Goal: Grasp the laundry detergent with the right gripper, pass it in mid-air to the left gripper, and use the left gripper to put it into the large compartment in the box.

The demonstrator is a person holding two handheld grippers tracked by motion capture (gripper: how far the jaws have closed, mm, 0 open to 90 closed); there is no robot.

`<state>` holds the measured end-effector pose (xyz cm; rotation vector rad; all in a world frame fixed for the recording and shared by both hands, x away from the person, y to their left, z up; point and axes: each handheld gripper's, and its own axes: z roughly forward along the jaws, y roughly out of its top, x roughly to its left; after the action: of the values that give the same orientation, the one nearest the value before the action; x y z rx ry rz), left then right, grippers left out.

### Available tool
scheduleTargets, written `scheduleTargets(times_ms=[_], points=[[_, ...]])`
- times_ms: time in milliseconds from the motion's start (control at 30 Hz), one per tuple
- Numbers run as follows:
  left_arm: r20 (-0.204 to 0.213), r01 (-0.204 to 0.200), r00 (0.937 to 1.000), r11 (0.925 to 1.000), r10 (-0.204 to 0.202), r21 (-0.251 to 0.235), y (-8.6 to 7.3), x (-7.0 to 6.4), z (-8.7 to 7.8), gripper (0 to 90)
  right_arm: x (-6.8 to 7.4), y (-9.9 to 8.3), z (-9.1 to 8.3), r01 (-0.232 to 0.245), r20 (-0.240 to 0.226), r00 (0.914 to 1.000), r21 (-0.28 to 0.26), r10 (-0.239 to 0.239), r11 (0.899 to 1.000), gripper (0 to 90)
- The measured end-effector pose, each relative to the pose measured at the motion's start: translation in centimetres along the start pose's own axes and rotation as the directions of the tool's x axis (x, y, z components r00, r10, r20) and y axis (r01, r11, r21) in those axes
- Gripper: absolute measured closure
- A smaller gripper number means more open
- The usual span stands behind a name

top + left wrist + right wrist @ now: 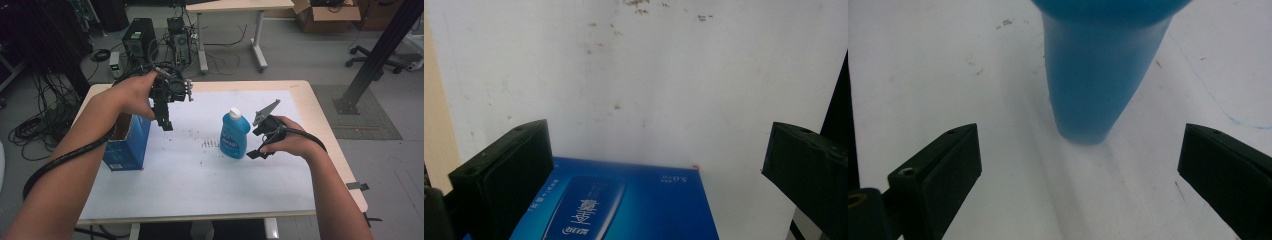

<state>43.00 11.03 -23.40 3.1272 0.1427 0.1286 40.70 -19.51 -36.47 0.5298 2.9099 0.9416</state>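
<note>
A blue bottle [234,135] with a white cap stands upright near the middle of the white sheet [200,180]. My right gripper [256,143] is open just right of it, level with its lower half. In the right gripper view the blue bottle [1095,75] stands ahead of that gripper [1080,150], beyond the wide-apart jaws. An open-topped blue box [127,145] stands at the sheet's left edge. My left gripper [166,124] hangs open above the table, right of the box and pointing down. In its own view the left gripper [656,145] is empty, with the box [624,205] low between the jaws.
Dark specks dot the white sheet [649,75] between box and bottle. Behind the table [320,125], computer towers [139,42] and tangled cables lie on the floor, with another desk [235,10] beyond. A black slanted post [375,55] stands at the right.
</note>
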Motion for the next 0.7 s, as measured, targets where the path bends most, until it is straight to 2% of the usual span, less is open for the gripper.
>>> scheduleTargets(times_ms=[133, 400, 700], points=[[0.004, 0.002, 1.0000, 1.0000, -0.002, 0.002, -0.04, -0.03, 0.14, 0.2, 0.08, -0.10, 0.38, -0.022, 0.009, 0.9997, -0.042, 0.022, 0.999, 3.6], [0.004, 0.004, 1.0000, 1.0000, -0.004, 0.000, -0.20, -0.05, 0.24, 0.2, 0.18, -0.39, 0.84, -0.031, 0.023, 0.9992, -0.108, 0.033, 0.994, 3.3], [0.003, 0.002, 1.0000, 1.0000, -0.002, 0.002, -0.05, -0.17, 0.20, 0.2, 0.21, -0.51, 1.11, -0.032, 0.049, 0.9980, -0.145, 0.039, 0.989, 2.9]])
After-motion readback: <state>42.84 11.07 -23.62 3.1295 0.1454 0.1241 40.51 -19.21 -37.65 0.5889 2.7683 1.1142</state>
